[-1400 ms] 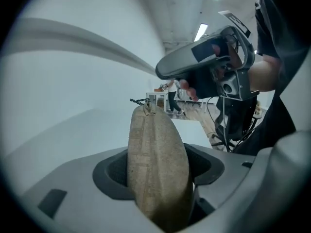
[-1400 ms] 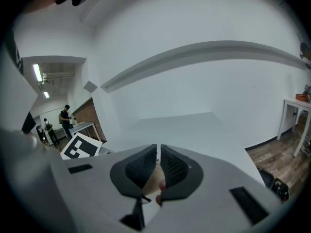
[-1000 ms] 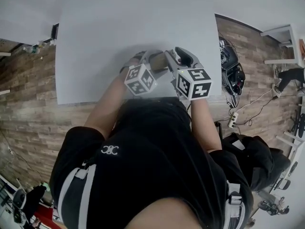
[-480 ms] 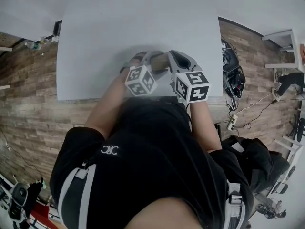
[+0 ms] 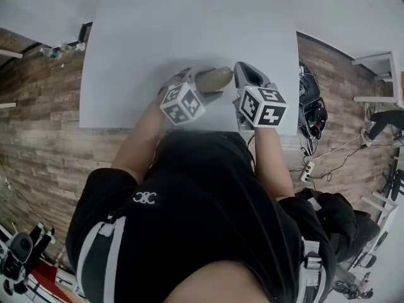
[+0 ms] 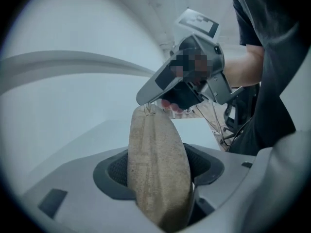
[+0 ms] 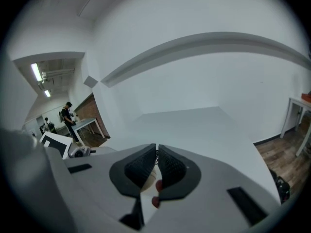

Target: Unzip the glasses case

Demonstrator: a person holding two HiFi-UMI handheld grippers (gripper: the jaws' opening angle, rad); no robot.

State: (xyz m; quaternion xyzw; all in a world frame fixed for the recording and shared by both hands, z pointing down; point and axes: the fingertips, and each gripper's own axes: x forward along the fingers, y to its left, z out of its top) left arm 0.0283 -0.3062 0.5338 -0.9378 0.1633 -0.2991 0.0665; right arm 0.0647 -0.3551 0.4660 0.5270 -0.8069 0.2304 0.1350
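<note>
A tan fabric glasses case (image 5: 215,78) is held above the white table (image 5: 158,30) near its front edge. My left gripper (image 5: 194,81) is shut on the case (image 6: 155,149), which fills the space between both pads. My right gripper (image 5: 235,74) is at the case's right end. In the left gripper view the right gripper's tip (image 6: 148,101) meets the far end of the case at the zipper. In the right gripper view the right gripper (image 7: 156,161) has just been closing and now pinches the thin zipper pull (image 7: 156,154) between its pads.
The table's front edge (image 5: 189,129) lies just under the grippers, against the person's body. On the wooden floor to the right are a black bag (image 5: 312,103), cables with a power strip (image 5: 308,161) and a white shelf (image 5: 379,62). People stand at a far table (image 7: 68,115).
The right gripper's tip now sits at the case's right end, and more of the tan case shows between the two grippers. Both grippers stand slightly farther right in the view.
</note>
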